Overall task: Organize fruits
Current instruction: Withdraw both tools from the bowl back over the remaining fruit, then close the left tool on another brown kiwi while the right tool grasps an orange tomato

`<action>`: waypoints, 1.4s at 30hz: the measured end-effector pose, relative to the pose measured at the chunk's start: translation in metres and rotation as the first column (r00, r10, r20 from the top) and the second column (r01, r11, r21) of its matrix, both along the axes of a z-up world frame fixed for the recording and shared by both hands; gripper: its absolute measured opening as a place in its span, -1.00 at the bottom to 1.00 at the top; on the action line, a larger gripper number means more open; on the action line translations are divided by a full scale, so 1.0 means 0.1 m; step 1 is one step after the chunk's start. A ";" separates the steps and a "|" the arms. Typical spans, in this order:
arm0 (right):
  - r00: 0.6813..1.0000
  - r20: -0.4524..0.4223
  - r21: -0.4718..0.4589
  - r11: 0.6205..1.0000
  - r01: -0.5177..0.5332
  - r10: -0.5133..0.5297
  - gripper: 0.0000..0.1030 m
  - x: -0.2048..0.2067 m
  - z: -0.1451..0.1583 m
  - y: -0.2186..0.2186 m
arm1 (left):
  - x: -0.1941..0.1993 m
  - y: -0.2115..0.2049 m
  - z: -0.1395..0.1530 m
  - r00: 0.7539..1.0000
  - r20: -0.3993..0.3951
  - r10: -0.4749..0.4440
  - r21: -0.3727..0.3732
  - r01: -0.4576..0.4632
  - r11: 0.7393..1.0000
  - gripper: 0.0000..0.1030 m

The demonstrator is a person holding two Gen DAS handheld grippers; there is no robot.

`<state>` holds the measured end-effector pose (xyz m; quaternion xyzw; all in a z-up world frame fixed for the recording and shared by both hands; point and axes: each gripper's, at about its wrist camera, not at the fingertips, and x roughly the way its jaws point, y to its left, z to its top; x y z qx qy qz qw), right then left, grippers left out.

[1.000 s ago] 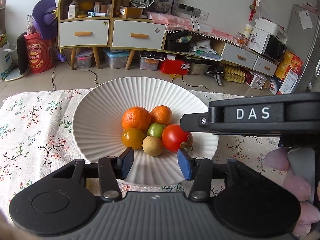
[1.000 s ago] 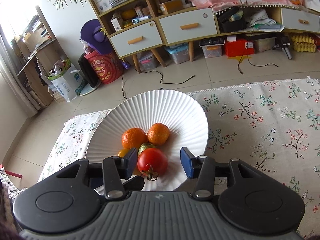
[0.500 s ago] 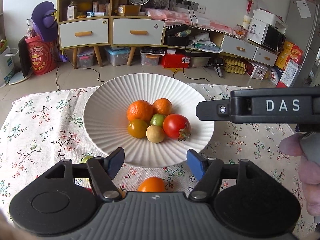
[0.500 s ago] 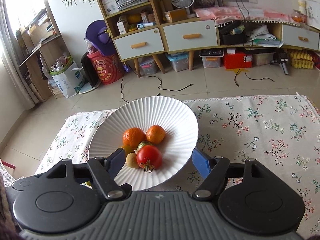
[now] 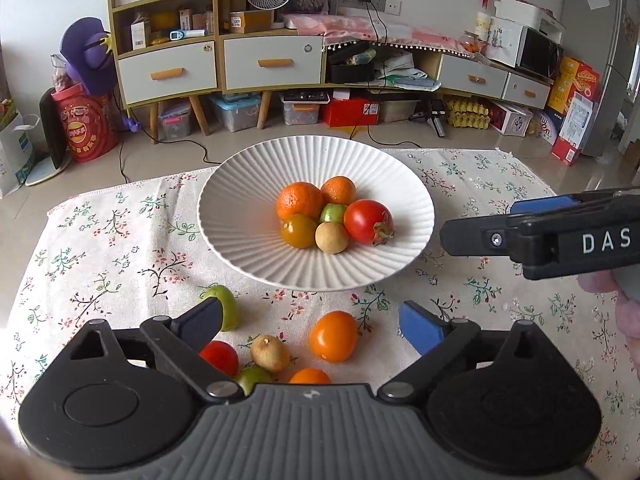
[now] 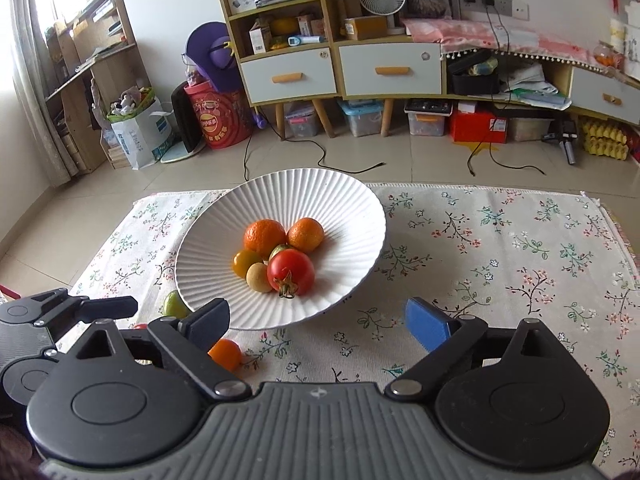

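Centrally on the floral tablecloth [image 5: 120, 248], a ribbed white bowl [image 5: 240, 216] is seen, with six fruits clustered inside. Among them the red tomato [image 5: 366, 221] is laid on its side, its stem end pointed toward the near right. Several loose fruits, an orange tomato [image 5: 333, 335] and a kiwi [image 5: 270, 353] among them, are left on the cloth before the bowl. The left gripper [image 5: 310, 322] is held spread and empty above them; the right gripper [image 6: 318, 320] is likewise held wide apart, nothing pinched.

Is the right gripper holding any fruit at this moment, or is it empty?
Empty. The right gripper is open, jaws spread wide with only floral tablecloth between them; the red tomato lies in the white ribbed bowl.
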<state>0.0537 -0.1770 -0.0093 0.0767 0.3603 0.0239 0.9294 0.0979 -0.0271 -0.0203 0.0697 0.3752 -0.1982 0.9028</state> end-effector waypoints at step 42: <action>0.948 -0.161 -0.229 0.924 -0.307 0.275 0.87 -0.27 -0.48 0.94 | -0.43 0.83 -0.38 0.987 -0.159 -0.020 0.118 0.039 0.992 0.45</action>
